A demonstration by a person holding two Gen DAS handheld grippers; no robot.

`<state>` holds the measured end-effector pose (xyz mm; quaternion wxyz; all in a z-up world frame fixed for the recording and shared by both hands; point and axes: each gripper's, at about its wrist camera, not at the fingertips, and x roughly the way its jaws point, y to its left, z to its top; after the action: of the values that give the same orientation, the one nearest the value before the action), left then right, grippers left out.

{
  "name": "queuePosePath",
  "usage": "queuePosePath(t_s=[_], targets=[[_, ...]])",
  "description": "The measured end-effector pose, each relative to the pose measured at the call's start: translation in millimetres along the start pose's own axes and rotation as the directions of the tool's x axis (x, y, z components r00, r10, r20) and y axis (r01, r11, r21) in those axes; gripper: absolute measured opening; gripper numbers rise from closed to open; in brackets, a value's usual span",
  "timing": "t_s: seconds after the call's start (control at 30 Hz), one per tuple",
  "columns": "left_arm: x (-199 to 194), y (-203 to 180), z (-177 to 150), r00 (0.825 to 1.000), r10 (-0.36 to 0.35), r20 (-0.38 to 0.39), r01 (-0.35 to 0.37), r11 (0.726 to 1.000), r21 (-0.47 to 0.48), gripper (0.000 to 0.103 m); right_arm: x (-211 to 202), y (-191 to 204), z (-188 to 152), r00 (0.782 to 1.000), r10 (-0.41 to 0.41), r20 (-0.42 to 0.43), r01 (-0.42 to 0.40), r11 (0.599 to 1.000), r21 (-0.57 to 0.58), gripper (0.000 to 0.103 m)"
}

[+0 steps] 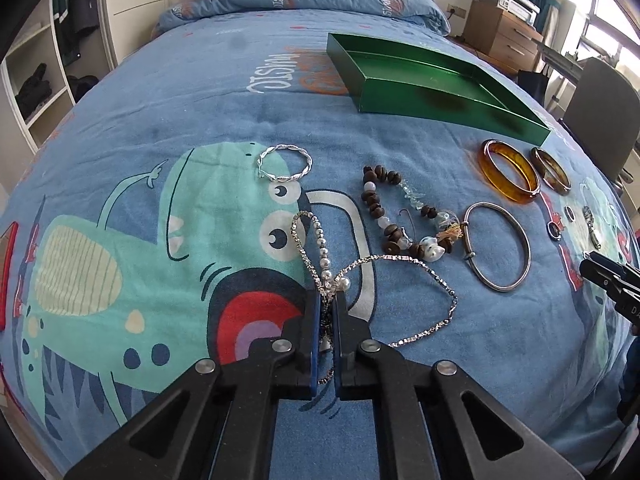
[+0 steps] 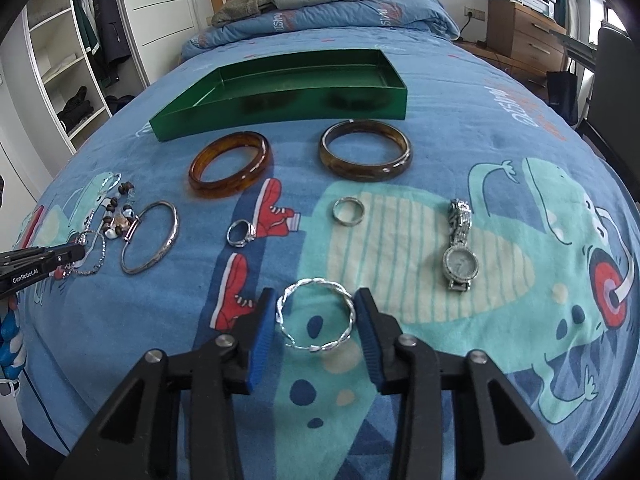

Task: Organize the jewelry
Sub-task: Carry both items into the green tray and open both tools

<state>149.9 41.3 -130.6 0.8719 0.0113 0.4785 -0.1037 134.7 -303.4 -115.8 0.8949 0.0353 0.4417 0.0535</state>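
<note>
My left gripper (image 1: 329,294) is shut on a silver chain necklace (image 1: 400,258), which is tangled with a pearl strand (image 1: 322,240) on the blue bedspread. The chain runs between the blue pads and loops out to the right. My right gripper (image 2: 315,294) is shut on a twisted silver bangle (image 2: 310,281) that lies flat on the spread, with a pad touching each side of it. A green tray (image 2: 280,114) sits farther up the bed, with nothing in it that I can see. Another twisted silver bangle (image 1: 280,166) lies ahead of the left gripper.
An amber bangle (image 2: 224,190), a dark brown bangle (image 2: 364,174), two rings (image 2: 240,234) (image 2: 348,211), a silver watch (image 2: 460,264), a thin silver bangle (image 2: 150,270) and a brown bead bracelet (image 1: 376,200) lie between the grippers and the tray. A folded duvet and a grey jacket are at the headboard.
</note>
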Motion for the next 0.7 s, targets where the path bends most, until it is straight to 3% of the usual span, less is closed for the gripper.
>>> queuePosePath(t_s=[0.2, 0.37, 0.7], targets=[[-20.6, -8.0, 9.6, 0.998, -0.021, 0.051, 0.021, 1.0, 0.008, 0.005, -14.4, 0.2, 3.9, 0.999, 0.0, 0.04, 0.0, 1.0, 0.005, 0.037], [-42.9, -18.4, 36.4, 0.992, -0.066, 0.11, 0.062, 0.997, 0.035, 0.005, -33.6, 3.8, 23.3, 0.995, -0.002, 0.103, 0.004, 1.0, -0.014, 0.037], [-42.8, -56.1, 159.0, 0.963, -0.152, 0.225, 0.137, 0.987, 0.08, 0.005, -24.0, 2.6, 142.8, 0.973, 0.023, 0.23, -0.015, 0.999, -0.035, 0.037]])
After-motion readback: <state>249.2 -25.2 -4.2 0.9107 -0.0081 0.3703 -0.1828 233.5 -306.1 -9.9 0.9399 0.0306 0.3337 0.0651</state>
